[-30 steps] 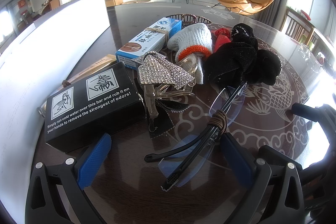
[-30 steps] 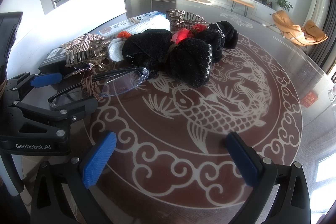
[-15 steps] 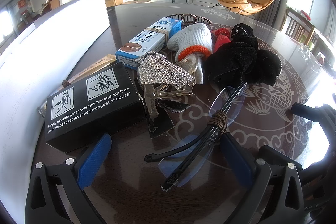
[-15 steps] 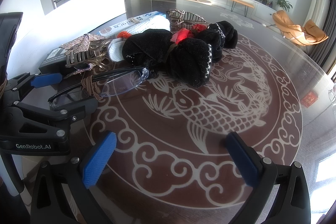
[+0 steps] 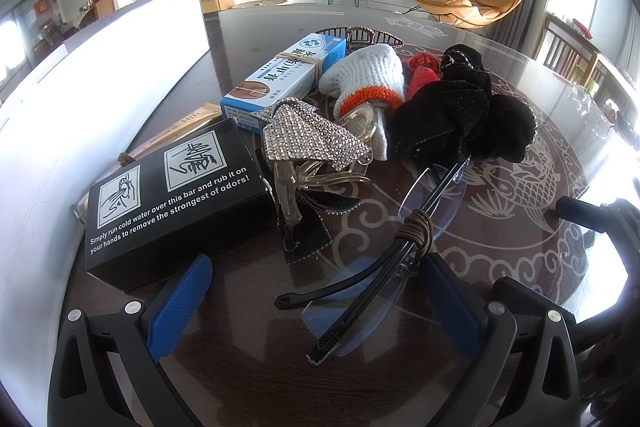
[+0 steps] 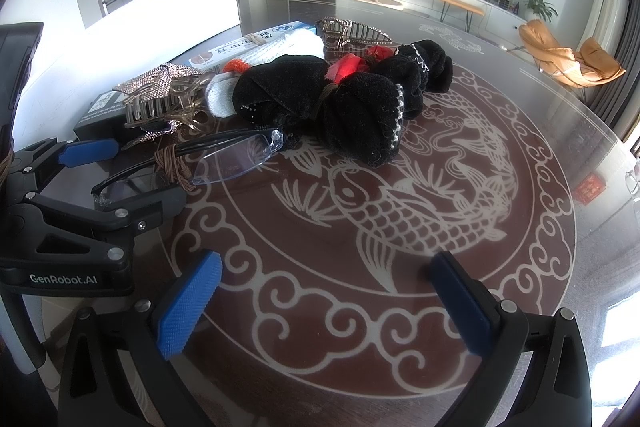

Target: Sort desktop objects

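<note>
A pile of objects lies on the round table. Folded glasses (image 5: 404, 247) with a brown band lie between the fingers of my open left gripper (image 5: 316, 295); they also show in the right wrist view (image 6: 224, 159). A black box (image 5: 176, 195), a rhinestone hair claw (image 5: 308, 143), a blue-white box (image 5: 284, 75), a white-orange knit glove (image 5: 368, 79), a red item (image 5: 424, 73) and black velvet scrunchies (image 5: 460, 119) lie beyond. My right gripper (image 6: 324, 299) is open and empty over the fish pattern, near the scrunchies (image 6: 352, 111).
A white board (image 5: 100, 87) stands along the left side of the table. A second hair claw (image 6: 348, 31) lies at the far end of the pile. The left gripper body (image 6: 72, 219) is at the right view's left edge. The fish-patterned tabletop (image 6: 440, 211) spreads to the right.
</note>
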`<state>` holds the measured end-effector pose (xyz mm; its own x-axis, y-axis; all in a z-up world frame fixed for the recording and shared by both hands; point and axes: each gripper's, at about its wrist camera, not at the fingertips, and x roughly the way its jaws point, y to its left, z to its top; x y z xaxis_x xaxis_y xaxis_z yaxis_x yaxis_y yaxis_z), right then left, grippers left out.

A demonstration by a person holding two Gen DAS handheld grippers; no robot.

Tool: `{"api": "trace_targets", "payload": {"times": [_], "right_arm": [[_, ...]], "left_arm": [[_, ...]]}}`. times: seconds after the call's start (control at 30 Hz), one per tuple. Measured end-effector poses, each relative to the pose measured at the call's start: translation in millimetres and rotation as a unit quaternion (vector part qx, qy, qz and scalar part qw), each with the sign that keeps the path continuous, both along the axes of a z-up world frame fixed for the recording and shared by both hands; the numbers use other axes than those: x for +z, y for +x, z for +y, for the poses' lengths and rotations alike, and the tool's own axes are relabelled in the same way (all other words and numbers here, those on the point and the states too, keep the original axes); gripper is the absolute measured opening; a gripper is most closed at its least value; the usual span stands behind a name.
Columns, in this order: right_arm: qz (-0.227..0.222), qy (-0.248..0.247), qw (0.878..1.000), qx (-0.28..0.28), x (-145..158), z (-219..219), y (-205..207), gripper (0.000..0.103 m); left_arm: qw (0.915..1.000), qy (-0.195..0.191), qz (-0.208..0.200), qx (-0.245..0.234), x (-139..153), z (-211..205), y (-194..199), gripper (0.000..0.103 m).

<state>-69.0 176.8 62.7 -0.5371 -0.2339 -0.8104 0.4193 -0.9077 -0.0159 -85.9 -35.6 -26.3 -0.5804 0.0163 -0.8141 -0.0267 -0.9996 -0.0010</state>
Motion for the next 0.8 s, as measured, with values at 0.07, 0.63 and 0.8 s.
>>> {"api": "trace_targets", "payload": {"times": [0.07, 0.63, 0.8], "right_arm": [[-0.001, -0.002, 1.000, -0.014, 0, 0, 1, 0.103], [-0.001, -0.002, 1.000, -0.031, 2, 1, 4, 0.103], [-0.001, -0.003, 0.999, -0.031, 2, 1, 4, 0.103]], "left_arm": [[1.0000, 0.000, 0.000, 0.000, 0, 0, 0, 0.103], [1.0000, 0.000, -0.002, -0.002, 0, 0, 1, 0.103], [0.9992, 0.011, -0.014, -0.037, -1, -24, 32, 0.103]]}}
